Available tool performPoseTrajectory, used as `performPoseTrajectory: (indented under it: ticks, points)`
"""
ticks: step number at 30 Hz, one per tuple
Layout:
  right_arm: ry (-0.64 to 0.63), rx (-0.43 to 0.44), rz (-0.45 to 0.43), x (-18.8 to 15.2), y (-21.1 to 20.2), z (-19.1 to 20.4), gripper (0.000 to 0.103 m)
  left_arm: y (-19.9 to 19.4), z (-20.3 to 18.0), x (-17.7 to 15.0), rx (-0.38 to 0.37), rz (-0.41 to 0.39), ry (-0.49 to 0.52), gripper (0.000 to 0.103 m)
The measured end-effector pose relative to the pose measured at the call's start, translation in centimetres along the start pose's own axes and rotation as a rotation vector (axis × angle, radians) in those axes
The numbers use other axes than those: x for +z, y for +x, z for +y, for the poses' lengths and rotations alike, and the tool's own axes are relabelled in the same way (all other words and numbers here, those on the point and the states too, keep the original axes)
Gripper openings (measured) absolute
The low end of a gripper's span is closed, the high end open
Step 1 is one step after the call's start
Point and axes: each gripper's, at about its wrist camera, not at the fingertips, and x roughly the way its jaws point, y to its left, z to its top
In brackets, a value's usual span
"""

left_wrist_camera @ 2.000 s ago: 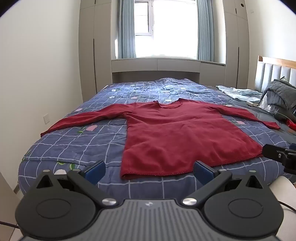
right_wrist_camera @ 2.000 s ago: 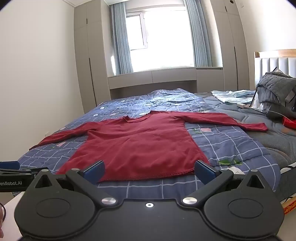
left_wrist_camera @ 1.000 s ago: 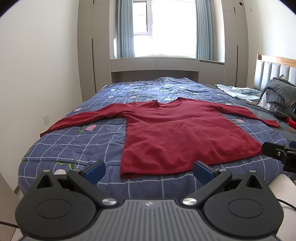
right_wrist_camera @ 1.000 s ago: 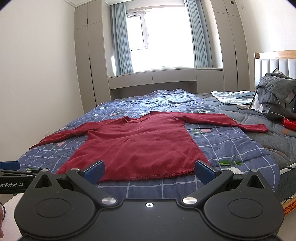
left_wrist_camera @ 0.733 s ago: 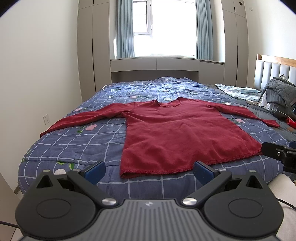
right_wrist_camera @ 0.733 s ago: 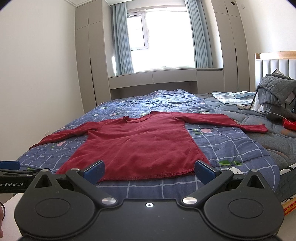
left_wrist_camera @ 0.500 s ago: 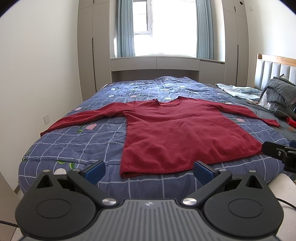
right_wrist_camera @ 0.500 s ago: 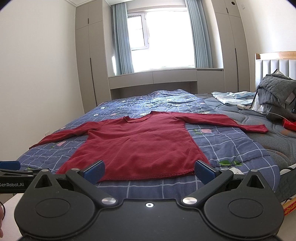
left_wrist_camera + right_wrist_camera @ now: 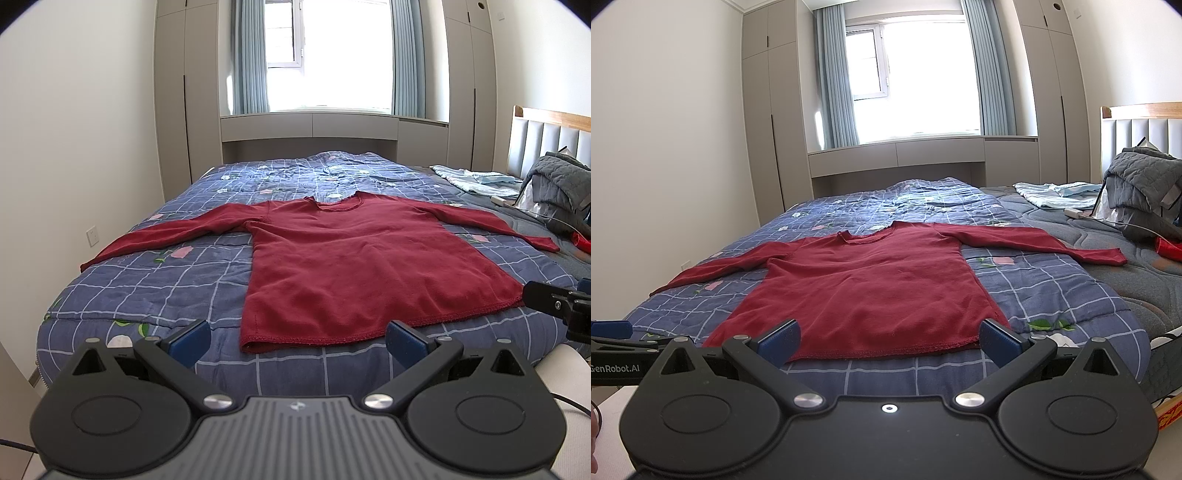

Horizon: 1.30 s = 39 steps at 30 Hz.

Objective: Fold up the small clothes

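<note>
Red shirt lies flat beyond left gripper and right gripper; both agape.

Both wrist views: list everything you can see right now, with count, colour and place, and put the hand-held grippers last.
Long-sleeved top: one, dark red, spread flat on the quilt, sleeves out, hem toward the cameras.
Quilt: one, blue with a white grid and flower prints, covering the bed.
Grey bedding: one pile, at the right by the headboard.
Headboard: one, grey padded with a wooden top, far right.
Light blue cloth: one, crumpled, far right of the bed.
Red item: one, right edge; cannot tell what it is.
Curtains: two, grey-blue, flanking the window.
Left hand-held gripper: black with blue pads, open, short of the hem.
Right hand-held gripper: the same, open.
</note>
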Motion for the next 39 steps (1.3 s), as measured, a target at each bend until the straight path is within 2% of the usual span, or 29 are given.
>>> performPoseTrajectory:
  ticks: [39]
  points:
    - [-0.002,0.000,-0.001,-0.03,-0.06,0.02,0.103,0.04,-0.07,0.05,0.001,0.003,0.002,0.103]
